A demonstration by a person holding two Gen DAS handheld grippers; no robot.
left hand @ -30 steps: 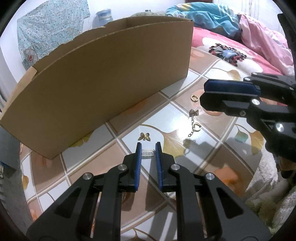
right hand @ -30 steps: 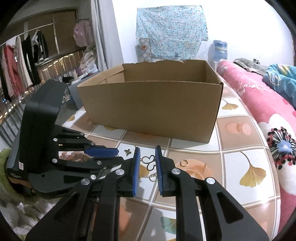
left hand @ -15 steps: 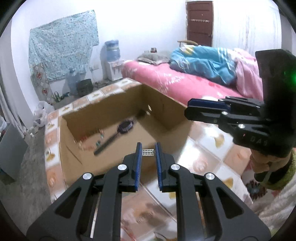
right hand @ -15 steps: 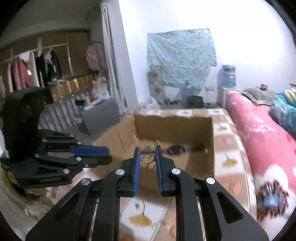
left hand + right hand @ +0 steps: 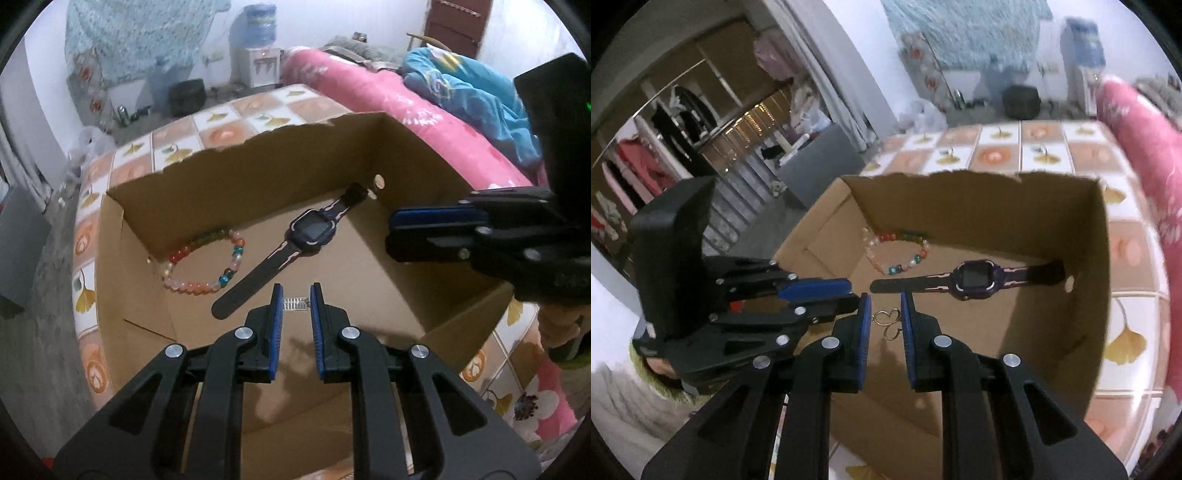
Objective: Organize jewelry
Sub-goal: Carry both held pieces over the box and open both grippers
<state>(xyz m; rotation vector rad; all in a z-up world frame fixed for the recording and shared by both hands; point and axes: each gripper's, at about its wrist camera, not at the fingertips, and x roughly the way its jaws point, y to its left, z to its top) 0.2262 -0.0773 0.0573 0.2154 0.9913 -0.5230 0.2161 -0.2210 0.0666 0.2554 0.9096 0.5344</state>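
Note:
My left gripper [image 5: 296, 303] is shut on a small silver ridged ring [image 5: 295, 304] and hangs over the open cardboard box [image 5: 258, 173]. My right gripper [image 5: 887, 317] is shut on a gold wire charm with looped curls [image 5: 889, 322], also above the box [image 5: 1100, 258]. On the box floor lie a purple watch [image 5: 309, 232] with a black strap and a bracelet of coloured beads [image 5: 207, 264]. The same watch [image 5: 971, 278] and bracelet [image 5: 897, 251] show in the right wrist view. Each gripper appears in the other's view: the right one [image 5: 436, 229], the left one [image 5: 812, 291].
The box stands on a tiled surface with ginkgo-leaf print [image 5: 221, 125]. A pink bed with blue bedding [image 5: 461, 96] lies to the right. A water dispenser [image 5: 258, 48] and a grey bin [image 5: 820, 162] stand farther off; clothes hang on a rail [image 5: 665, 140].
Both grippers rose from the tiles in front of the box, each with its piece, and moved over the box opening. The watch and bracelet inside came into view.

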